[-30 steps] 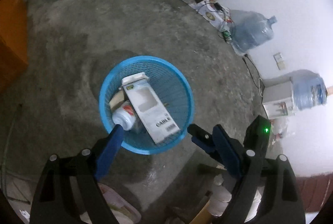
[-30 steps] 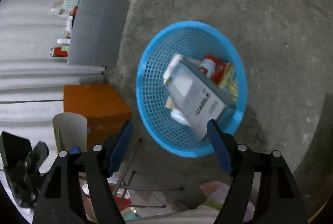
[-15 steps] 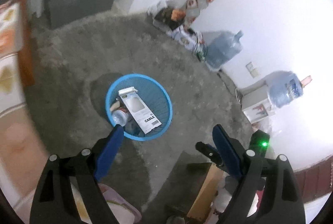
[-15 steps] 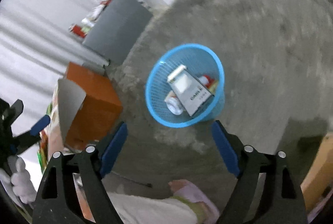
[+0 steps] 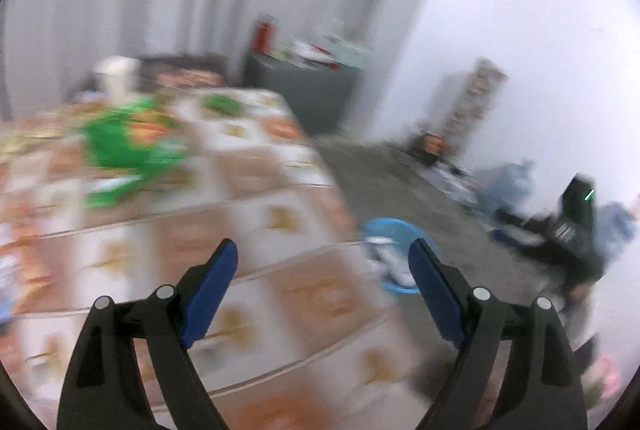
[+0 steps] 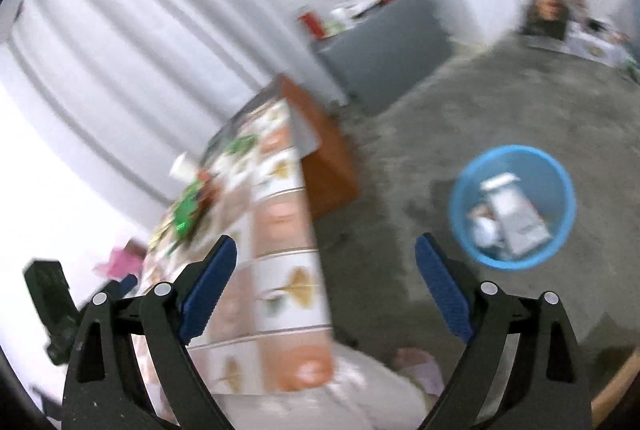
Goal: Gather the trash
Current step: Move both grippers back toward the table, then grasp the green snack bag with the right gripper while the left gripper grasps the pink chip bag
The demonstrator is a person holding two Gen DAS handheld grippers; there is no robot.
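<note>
The blue mesh basket (image 6: 516,262) stands on the concrete floor, right of my right gripper (image 6: 326,242). A white carton (image 6: 516,214) and other trash lie inside it. The right gripper's jaws are opening, with nothing between them. My left gripper (image 5: 322,248) is open and empty above a table with a patterned cloth (image 5: 280,214). A green packet (image 5: 128,146) and a white cup (image 5: 116,78) lie blurred on that table. The basket (image 5: 392,224) shows partly behind the table edge. Each gripper appears in the other's view: the right gripper (image 5: 576,230) and the left gripper (image 6: 52,306).
An orange cabinet (image 6: 328,158) stands beside the table, with a grey cabinet (image 6: 384,46) against the far wall. Water jugs (image 5: 508,182) and clutter line the right wall. A person's foot (image 6: 416,362) is near the bottom edge.
Both grippers have risen and swung away from the basket, which now looks small and off to the right. The cloth-covered table has come into view. The right jaws stand wider.
</note>
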